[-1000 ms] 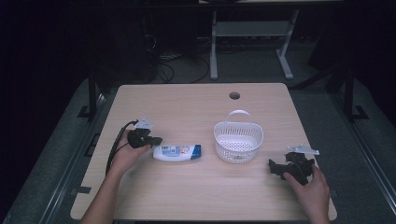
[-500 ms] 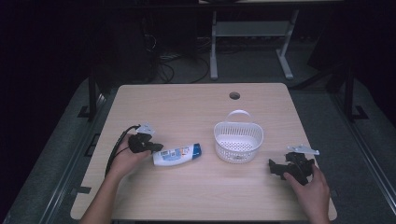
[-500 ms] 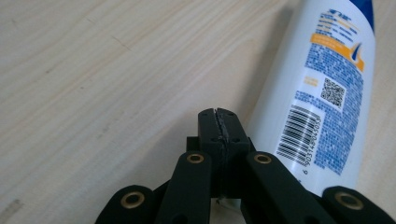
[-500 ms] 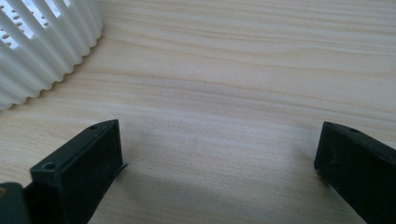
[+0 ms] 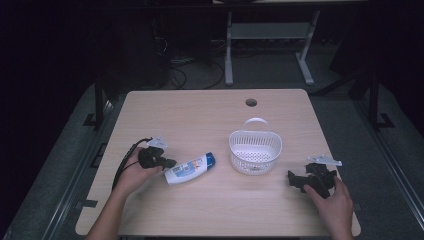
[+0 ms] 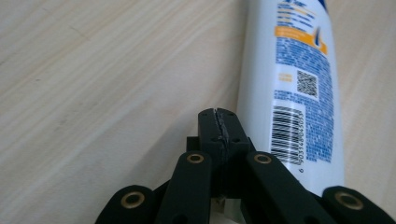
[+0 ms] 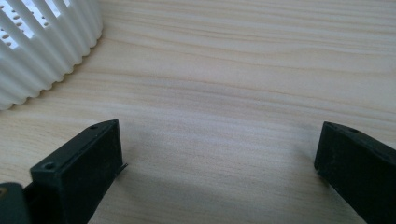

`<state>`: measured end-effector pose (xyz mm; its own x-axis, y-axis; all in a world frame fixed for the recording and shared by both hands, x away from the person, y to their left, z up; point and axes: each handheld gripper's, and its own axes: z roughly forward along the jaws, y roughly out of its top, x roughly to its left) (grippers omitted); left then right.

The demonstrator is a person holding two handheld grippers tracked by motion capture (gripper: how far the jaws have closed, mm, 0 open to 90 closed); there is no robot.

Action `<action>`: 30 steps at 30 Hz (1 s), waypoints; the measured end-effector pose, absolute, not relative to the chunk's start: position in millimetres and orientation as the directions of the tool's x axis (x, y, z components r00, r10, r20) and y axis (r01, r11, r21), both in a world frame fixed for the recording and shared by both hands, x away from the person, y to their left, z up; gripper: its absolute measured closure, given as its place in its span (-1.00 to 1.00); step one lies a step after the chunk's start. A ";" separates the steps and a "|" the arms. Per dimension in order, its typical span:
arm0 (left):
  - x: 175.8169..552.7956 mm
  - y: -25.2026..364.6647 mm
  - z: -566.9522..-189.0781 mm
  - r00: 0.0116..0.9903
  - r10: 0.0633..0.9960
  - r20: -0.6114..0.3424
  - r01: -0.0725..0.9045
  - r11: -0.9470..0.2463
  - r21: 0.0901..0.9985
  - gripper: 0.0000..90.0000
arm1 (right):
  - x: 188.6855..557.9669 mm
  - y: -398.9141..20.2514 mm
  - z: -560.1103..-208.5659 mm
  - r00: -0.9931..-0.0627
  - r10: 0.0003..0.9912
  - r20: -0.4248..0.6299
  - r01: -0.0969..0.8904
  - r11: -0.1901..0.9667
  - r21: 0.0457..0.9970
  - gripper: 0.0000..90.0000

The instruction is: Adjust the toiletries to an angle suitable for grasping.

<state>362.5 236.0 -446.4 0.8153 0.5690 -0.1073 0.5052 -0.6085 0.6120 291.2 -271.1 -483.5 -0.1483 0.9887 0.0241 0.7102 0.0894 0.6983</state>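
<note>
A white shampoo bottle [image 5: 187, 169] with a blue cap [image 5: 210, 159] lies on the wooden table [image 5: 200, 120], cap pointing right and slightly away. My left gripper [image 5: 169, 163] is shut and empty, its tip against the bottle's base end. In the left gripper view the closed jaws [image 6: 219, 125] sit just left of the bottle [image 6: 294, 84], whose barcode label faces up. My right gripper [image 5: 294, 179] rests open on the table at the near right. Its jaws [image 7: 219, 140] stand wide apart over bare wood, with nothing between them.
A white slatted basket [image 5: 255, 150] with a handle stands right of the bottle, and its ribbed wall [image 7: 42, 51] is up left of the right jaws. A round cable hole [image 5: 251, 102] sits near the table's far edge. Dark floor and desk legs lie beyond.
The bottle has turned from lying level to tilted, its base end nudged toward the near edge beside the left gripper. The right gripper has stayed put.
</note>
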 end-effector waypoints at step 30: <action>352.1 214.2 -442.8 0.877 0.466 -0.120 0.444 -0.688 0.574 1.00 | 291.2 -271.1 -483.5 -0.148 0.989 0.024 0.710 0.089 0.698 -0.99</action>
<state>352.1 214.2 -442.8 0.8769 0.4656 -0.1199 0.4439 -0.6883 0.5738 291.2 -271.1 -483.5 -0.1480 0.9887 0.0243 0.7102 0.0891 0.6984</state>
